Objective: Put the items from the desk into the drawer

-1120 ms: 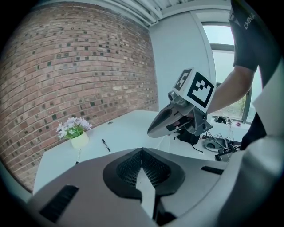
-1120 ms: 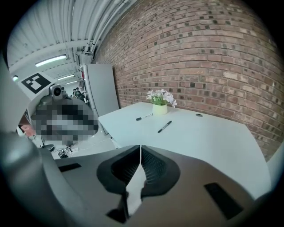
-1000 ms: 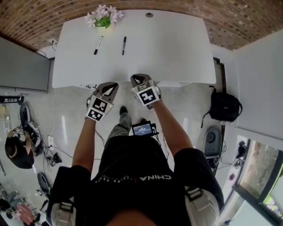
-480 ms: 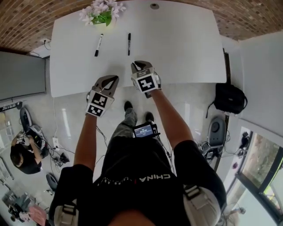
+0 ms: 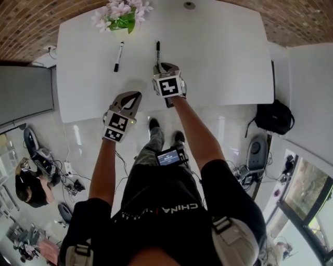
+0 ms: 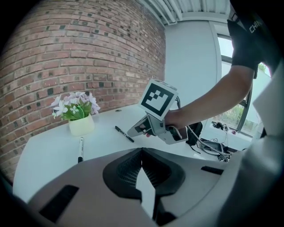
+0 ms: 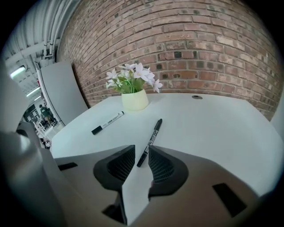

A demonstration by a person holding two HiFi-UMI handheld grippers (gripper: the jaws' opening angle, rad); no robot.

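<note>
Right gripper [image 7: 142, 153] jaws slightly apart, black pen [image 7: 153, 133] end between them; off-centre close could flick it away. Left gripper [image 6: 142, 150] jaws together, empty.

White desk [image 5: 218, 57], frame top: flower pot [image 5: 120, 15] upper left; white marker [image 5: 118, 56] below it; black pen [image 5: 158, 52] to its rt; grommet [image 5: 189, 5] top edge

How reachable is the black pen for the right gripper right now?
Likely yes: the right gripper hangs over the desk, jaws apart around the near end of the black pen; nothing blocks it.
</note>
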